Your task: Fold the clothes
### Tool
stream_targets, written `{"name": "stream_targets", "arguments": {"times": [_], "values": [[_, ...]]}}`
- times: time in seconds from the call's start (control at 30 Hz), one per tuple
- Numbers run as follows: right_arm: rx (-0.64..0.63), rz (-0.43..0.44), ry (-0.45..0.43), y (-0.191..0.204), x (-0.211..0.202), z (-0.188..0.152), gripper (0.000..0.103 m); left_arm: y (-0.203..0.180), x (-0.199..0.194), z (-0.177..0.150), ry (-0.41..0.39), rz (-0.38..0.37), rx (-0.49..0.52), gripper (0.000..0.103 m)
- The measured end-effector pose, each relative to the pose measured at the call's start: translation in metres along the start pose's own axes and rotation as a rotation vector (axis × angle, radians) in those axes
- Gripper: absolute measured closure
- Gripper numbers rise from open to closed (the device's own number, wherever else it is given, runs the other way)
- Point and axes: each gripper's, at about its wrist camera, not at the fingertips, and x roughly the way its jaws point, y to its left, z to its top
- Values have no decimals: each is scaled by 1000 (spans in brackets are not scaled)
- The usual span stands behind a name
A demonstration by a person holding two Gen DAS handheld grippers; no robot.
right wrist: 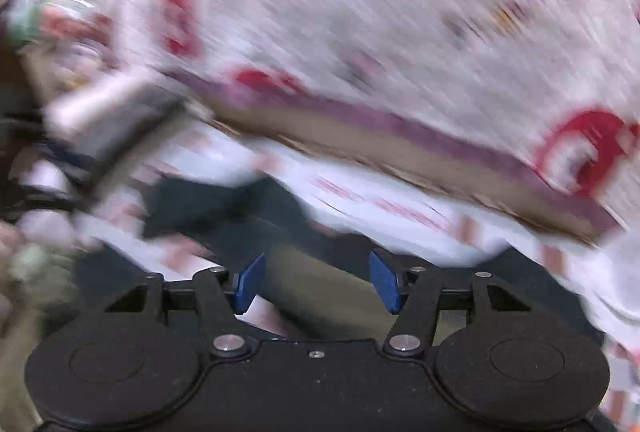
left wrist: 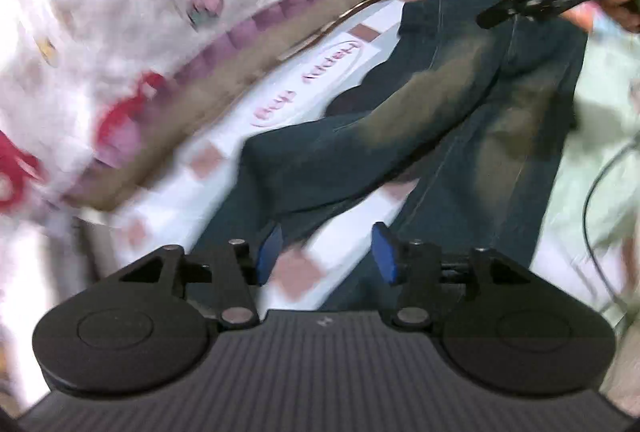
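Left claw (left wrist: pixel 326 252) gapes wide and empty over the jeans' (left wrist: pixel 460 120) leg ends; right claw (right wrist: pixel 316 282), equally wide, hovers above them. The jeans sprawl crooked on the bed sheet (left wrist: pixel 280 100) beside the quilt (left wrist: pixel 140 12). Pinch both hems squarely, judging by the splayed legs.

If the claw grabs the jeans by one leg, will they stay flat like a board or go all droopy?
Probably droopy: the jeans already lie bent and creased on the bedsheet. Denim looks thick, so likely heavyish, dragging behind the left claw. They shouldn't roll or break.
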Motion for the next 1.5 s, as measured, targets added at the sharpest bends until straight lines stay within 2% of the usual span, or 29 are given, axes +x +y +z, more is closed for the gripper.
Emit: {"name": "stream_targets", "arguments": {"times": [0.03,0.07,0.17,0.2,0.33,0.43,0.47,0.57,0.63,0.67,0.7,0.73,0.8,0.9,1.0,1.07,1.13,1.23,1.3,1.37,1.4,1.5], "values": [[61,-37,72,-30,14,5,40,15,20,4,41,-38,-70,50],[116,-55,119,-54,23,7,40,26,36,8,71,-48,-93,52],[218,-95,216,-100,40,12,40,44,69,17,99,15,-11,53],[238,-109,243,-109,45,15,40,50,75,19,92,50,24,53],[318,-165,351,-148,63,28,40,73,72,29,-17,267,189,53],[362,-200,416,-175,78,37,39,101,68,44,21,440,243,53],[375,-185,423,-181,86,37,39,112,66,50,59,500,257,53],[424,-146,447,-197,106,35,39,131,51,76,160,619,292,54],[427,-161,451,-203,110,31,39,125,32,96,147,649,326,54],[413,-157,432,-204,107,31,47,115,19,107,91,652,334,54],[400,-146,414,-205,101,30,58,103,12,119,50,632,332,54],[388,-135,397,-205,96,30,77,88,10,132,31,583,318,54],[391,-111,378,-209,90,26,76,52,20,151,3,476,348,53],[398,-93,354,-214,87,18,77,-10,59,170,-30,320,460,52],[386,-77,311,-218,90,15,73,-59,113,183,-23,187,519,51],[369,-68,275,-220,94,15,49,-83,149,186,-27,116,556,51],[306,-80,265,-217,104,15,39,-97,178,186,-41,64,553,50],[155,-111,317,-205,137,13,38,-95,216,182,-53,-6,453,50],[99,-109,327,-204,158,9,38,-91,228,169,-108,46,374,50],[122,-95,310,-208,176,1,34,-92,238,159,-138,131,292,54],[141,-100,299,-211,184,-4,32,-93,242,157,-156,139,253,53],[144,-104,242,-209,190,-21,34,-95,250,158,-209,31,143,52]]}}
